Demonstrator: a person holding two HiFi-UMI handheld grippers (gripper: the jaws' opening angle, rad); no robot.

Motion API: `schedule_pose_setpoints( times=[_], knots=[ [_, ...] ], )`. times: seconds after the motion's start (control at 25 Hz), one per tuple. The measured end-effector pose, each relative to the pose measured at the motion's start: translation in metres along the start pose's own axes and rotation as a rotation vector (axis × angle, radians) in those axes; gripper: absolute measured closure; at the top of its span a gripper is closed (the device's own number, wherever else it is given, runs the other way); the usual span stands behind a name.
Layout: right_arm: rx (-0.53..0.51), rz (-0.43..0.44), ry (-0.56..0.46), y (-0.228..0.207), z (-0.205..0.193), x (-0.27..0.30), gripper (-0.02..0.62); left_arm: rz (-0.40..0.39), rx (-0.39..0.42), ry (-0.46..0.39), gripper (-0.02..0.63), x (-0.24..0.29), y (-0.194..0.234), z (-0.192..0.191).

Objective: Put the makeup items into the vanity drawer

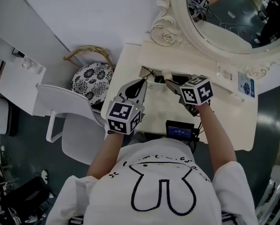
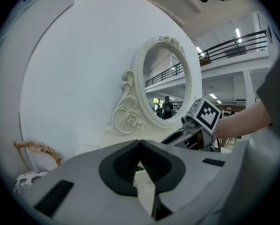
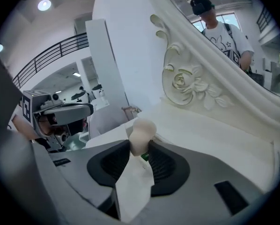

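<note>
Fingers of right gripper (image 3: 139, 148) grip sponge (image 3: 141, 132), left gripper (image 2: 139, 143) closed, white vanity (image 1: 130, 67)

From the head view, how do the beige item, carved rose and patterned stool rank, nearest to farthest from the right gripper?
1. Beige item: held by the right gripper.
2. Carved rose: on the mirror frame, beyond.
3. Patterned stool: far left, below.

Cream vanity table (image 1: 130, 62) against a white wall, its carved oval mirror (image 1: 224, 13) rising from the back; a dark drawer opening (image 1: 151, 75) gapes below it, while a white tag (image 1: 225, 73) and blue-and-white card (image 1: 245, 85) lie at right
</note>
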State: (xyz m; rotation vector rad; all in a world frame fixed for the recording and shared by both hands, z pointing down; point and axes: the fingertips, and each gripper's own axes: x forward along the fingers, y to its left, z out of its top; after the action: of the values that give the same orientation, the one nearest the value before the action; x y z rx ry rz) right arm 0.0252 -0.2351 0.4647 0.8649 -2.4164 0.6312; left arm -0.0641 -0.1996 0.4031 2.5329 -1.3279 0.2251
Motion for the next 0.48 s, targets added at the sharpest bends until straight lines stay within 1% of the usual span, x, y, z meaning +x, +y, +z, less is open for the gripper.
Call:
schedule_pose_setpoints(
  times=[0.16, 0.32, 0.48],
  knots=[
    [-0.109, 0.026, 0.051, 0.01, 0.009, 0.021, 0.476, 0.026, -0.005, 0.0, 0.595, -0.008, 0.011, -0.001],
    [-0.19, 0.059, 0.103, 0.02, 0.014, 0.043, 0.476, 0.048, -0.013, 0.001, 0.595, -0.015, 0.021, -0.002],
    [-0.308, 0.046, 0.177, 0.024, 0.011, 0.067, 0.474, 0.057, -0.016, 0.007, 0.595, -0.017, 0.026, -0.003]
  ],
)
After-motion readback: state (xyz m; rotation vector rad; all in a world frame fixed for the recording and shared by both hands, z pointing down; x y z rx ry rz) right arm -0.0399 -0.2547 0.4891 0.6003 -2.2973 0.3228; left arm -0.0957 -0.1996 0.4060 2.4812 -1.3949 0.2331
